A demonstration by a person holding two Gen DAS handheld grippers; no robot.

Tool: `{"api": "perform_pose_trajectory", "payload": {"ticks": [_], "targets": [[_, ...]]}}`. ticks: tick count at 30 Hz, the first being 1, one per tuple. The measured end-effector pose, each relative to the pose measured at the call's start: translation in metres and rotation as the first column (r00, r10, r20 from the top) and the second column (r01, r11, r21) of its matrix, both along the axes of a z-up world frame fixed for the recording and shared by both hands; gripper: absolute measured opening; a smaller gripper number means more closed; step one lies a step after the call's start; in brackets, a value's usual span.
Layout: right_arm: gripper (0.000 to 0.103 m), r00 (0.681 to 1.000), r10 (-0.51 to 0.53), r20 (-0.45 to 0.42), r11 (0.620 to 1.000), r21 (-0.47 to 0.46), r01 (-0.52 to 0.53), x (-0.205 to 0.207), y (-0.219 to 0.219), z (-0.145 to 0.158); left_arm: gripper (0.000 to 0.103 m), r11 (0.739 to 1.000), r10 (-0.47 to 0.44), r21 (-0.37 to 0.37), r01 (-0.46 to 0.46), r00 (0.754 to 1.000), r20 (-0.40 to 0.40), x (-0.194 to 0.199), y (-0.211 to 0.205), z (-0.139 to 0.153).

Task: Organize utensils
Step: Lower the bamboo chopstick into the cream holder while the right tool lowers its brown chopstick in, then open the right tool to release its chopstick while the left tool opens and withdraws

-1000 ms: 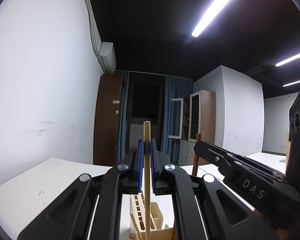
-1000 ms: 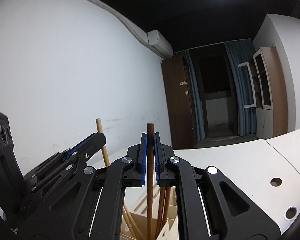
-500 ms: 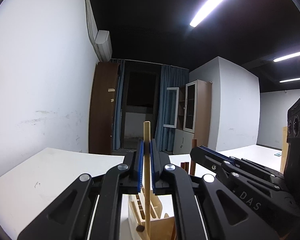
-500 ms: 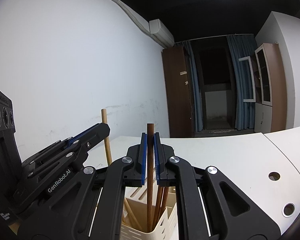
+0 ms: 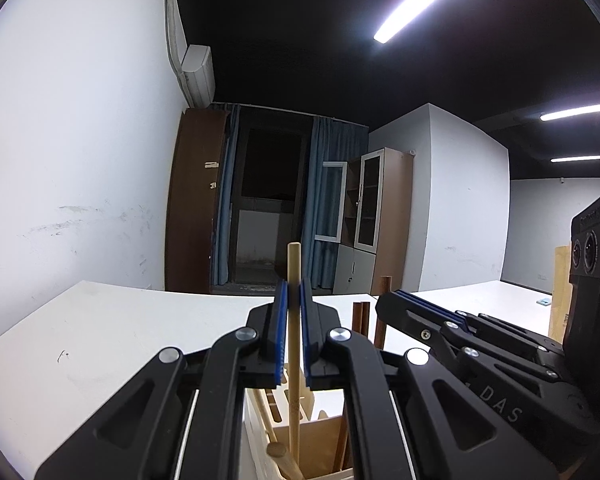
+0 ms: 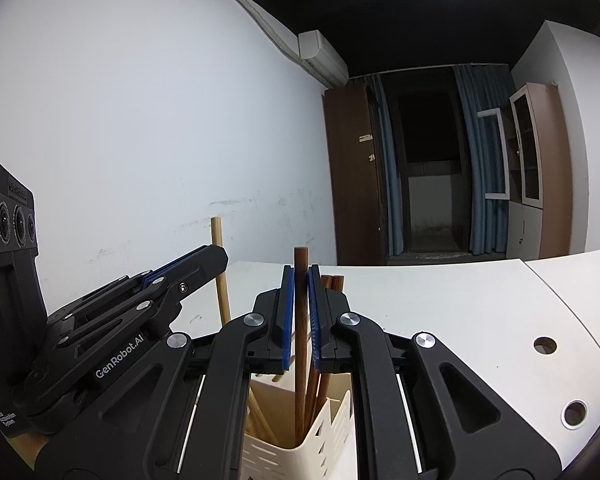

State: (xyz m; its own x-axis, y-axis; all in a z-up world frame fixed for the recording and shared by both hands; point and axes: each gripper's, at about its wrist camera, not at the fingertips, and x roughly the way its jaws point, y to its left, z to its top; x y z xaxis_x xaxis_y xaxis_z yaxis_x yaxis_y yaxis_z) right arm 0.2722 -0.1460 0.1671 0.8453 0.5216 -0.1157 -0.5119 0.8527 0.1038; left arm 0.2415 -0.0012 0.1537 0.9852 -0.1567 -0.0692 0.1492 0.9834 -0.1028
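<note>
Left wrist view: the left gripper clamps a pale stick upright over the cream holder on the table.

Right wrist view: the right gripper pinches a dark stick, its lower end inside the holder.

We see a dim room lit from above by ceiling light strips that blow out to pure white against a near-black ceiling; the white wall catches a soft, even glow — brightest at mid-height; both views bend strongly at the edges, with dark corners; the far doorway is murky; close black parts stay sharp; we find no motion blur.
</note>
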Motion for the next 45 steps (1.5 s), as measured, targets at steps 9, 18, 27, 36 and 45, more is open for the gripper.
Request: {"api": "perform_pose_trajectory", "payload": {"ticks": [9,18,27,36,45], "targets": [[0.012,1.0,-0.012,-0.003,1.0,0.003,0.012,-0.002,-0.008,0.0,0.006,1.0,-0.003,-0.022,0.003,1.0,-0.013,-0.003,0.012,0.0],[0.018,0.999,-0.03,-0.019,1.0,0.002,0.03,-0.006,-0.017,-0.004,0.006,0.999,-0.015,-0.034,0.015,1.0,-0.005,-0.019,0.017,0.003],[0.023,0.999,-0.036,-0.024,0.999,-0.008,0.036,-0.006,-0.019,-0.002,0.023,1.0,-0.011,0.004,0.011,0.997,-0.071,-0.008,0.003,-0.004],[0.023,0.998,-0.049,-0.036,0.999,-0.013,0.048,-0.001,-0.023,-0.005,0.023,1.0,-0.001,-0.006,0.0,0.998,-0.059,-0.02,0.006,0.003],[0.032,0.998,-0.051,-0.038,0.998,-0.033,0.05,-0.01,-0.021,-0.004,0.023,1.0,0.004,-0.01,-0.004,0.999,-0.051,-0.049,0.008,0.01]]}}
